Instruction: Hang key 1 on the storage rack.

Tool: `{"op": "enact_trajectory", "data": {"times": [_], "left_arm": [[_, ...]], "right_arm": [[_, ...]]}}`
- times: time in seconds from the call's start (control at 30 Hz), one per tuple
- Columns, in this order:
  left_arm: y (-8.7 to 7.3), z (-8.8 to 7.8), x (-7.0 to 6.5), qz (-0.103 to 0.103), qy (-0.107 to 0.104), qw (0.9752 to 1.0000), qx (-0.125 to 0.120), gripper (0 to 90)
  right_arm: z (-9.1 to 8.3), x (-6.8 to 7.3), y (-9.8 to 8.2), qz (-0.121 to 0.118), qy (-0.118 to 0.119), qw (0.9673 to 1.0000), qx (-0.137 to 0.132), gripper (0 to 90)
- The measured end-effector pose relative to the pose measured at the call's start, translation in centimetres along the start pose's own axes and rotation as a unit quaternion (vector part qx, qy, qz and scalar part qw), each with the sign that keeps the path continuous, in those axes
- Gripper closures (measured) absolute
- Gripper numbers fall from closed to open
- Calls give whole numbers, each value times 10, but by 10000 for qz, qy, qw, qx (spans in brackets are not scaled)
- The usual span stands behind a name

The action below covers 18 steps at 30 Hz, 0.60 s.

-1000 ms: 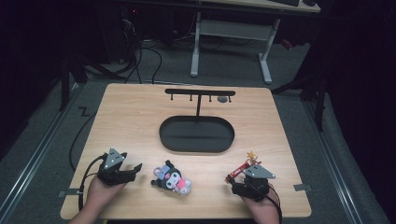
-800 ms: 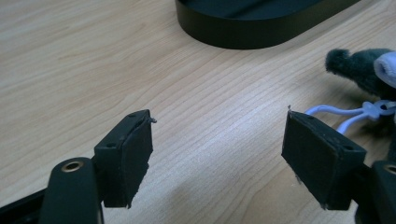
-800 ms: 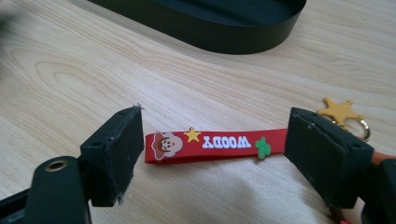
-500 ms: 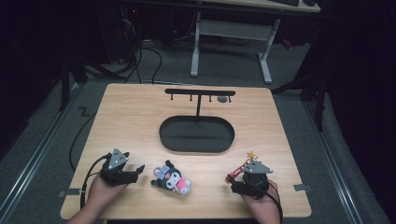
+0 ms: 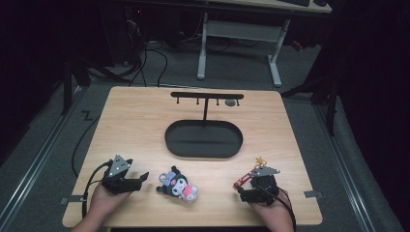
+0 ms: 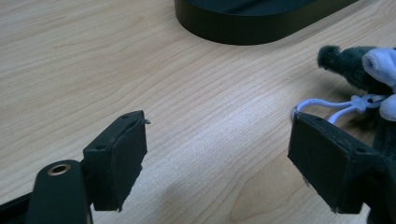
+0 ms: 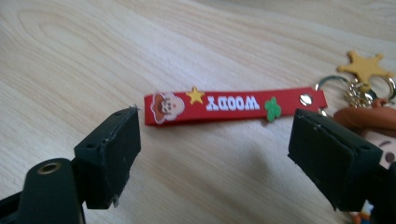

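A small dark plush doll (image 5: 178,183) with a pink and white face lies near the table's front edge. Its white cord loop (image 6: 336,105) sits just beyond one pad of my left gripper (image 5: 141,179), which lies to the doll's left. That gripper is open, its jaws have just been opening, and nothing is between them. A red "WOODY" strap (image 7: 233,105) with a key ring and yellow star (image 7: 365,66) lies flat just ahead of my right gripper (image 5: 247,188). Its jaws have also just been opening, and it is open and empty.
A black oval tray (image 5: 203,140) sits mid-table with a black T-shaped hook rack (image 5: 207,96) rising from its far side. A brown figure charm (image 7: 369,119) lies against the right gripper's right pad. Bare wood spreads around the tray.
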<state>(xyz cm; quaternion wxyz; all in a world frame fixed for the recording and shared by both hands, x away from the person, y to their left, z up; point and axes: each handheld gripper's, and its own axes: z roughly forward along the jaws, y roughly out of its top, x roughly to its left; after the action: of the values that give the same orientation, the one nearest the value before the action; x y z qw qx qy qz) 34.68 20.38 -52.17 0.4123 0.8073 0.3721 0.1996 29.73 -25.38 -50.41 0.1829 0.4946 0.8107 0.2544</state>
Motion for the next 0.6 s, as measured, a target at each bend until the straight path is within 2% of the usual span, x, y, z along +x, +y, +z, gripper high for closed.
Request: {"op": "enact_trajectory", "data": {"times": [0.2,0.4,0.5,0.6], "left_arm": [[1,3,-5,112,-50,9999,29,199],[1,3,-6,174,-80,9998,28,195],[1,3,-6,172,-89,9998,30,194],[1,2,-6,210,-94,9997,27,194]], "right_arm": [[-3,-2,1,18,101,9994,335,190],[-5,-2,3,-23,96,9982,588,216],[-6,-1,7,-139,113,9966,801,228],[-9,0,10,-156,185,9948,989,242]]}}
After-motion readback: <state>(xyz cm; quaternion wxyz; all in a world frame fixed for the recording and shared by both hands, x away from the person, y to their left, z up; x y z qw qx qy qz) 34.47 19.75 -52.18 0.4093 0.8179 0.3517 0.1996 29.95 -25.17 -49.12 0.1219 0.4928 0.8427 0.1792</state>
